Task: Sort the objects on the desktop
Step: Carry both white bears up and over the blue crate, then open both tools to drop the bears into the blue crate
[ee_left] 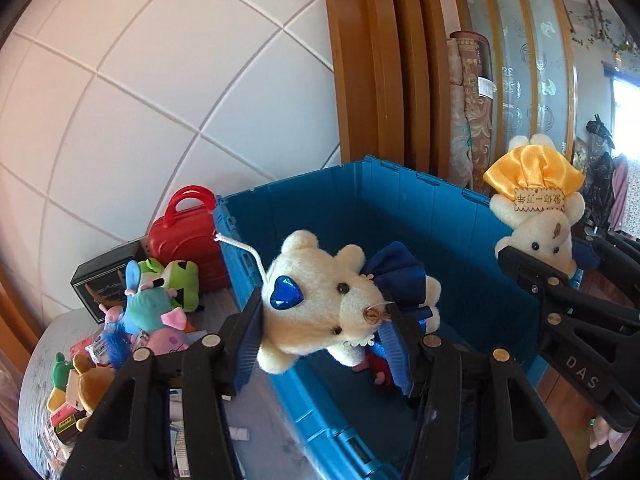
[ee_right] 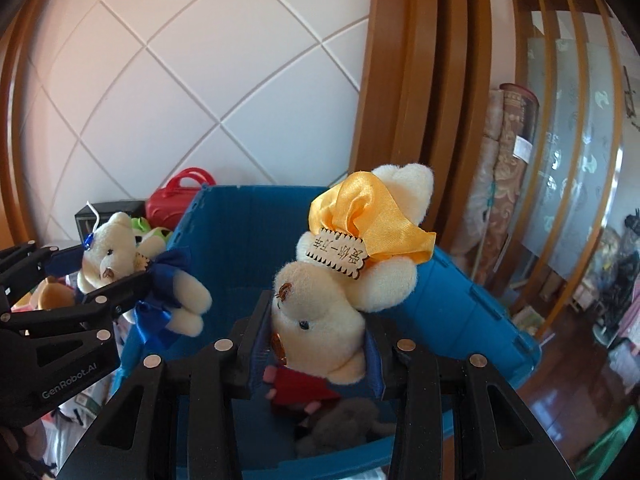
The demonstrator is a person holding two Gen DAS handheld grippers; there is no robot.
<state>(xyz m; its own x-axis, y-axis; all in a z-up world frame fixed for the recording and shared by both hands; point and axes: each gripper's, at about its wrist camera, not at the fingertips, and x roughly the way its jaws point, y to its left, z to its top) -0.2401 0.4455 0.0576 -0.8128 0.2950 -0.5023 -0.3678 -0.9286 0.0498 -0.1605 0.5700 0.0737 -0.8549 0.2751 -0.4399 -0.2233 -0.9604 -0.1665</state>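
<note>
Blue bin [ee_right: 460,292] behind yellow-bowed bear [ee_right: 320,312] (head-down).

wall: white panels [ee_left: 168,80] crossed by diagonal grooves; framed by curved brown wood trim [ee_right: 404,80]
partition: frosted patterned glass [ee_right: 568,128] set between wooden slats
rolled rugs [ee_left: 474,108]: stood upright against the partition
floor: dark glossy wood [ee_right: 560,392]
light: daylight admitted through a window [ee_left: 626,108] at far right
</note>
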